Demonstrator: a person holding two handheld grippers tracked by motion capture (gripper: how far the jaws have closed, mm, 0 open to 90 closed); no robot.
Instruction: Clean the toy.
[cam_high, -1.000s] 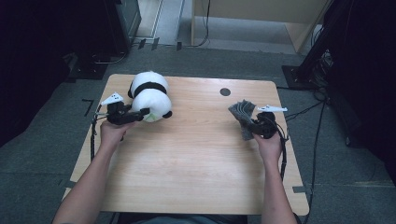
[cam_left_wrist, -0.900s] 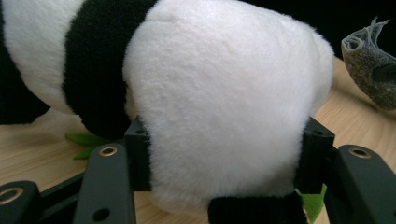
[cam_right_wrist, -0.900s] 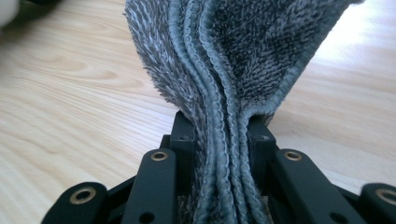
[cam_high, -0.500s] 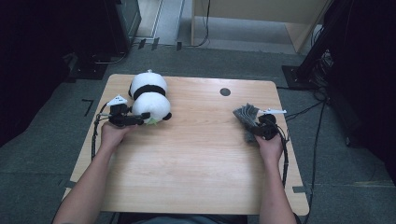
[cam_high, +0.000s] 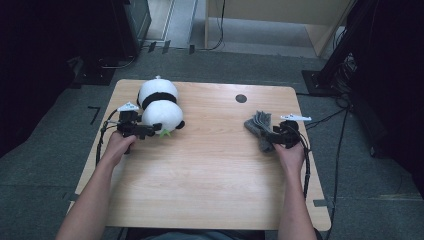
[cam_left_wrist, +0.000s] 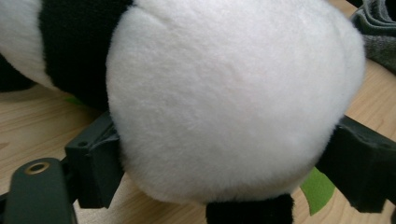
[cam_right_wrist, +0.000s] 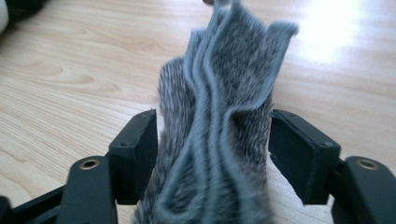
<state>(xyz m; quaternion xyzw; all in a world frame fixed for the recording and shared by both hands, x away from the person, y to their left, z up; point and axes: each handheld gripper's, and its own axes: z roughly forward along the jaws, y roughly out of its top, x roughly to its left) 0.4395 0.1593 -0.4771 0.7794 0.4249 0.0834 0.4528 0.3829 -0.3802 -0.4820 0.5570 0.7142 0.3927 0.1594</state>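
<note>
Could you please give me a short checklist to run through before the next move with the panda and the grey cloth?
1. Left gripper let go of the panda toy: cannot tell; its jaws have just been opening, but the plush bulges against both.
2. Right gripper let go of the grey cloth: ok; its jaws have just been opening, and gaps show on both sides.
3. Panda toy resting on the table: ok, at the far left.
4. Grey cloth resting on the table: ok, near the right edge.
5. Cloth lying flat: not ok, its folds stand up between the jaws.
6. Toy and cloth apart: ok.
</note>
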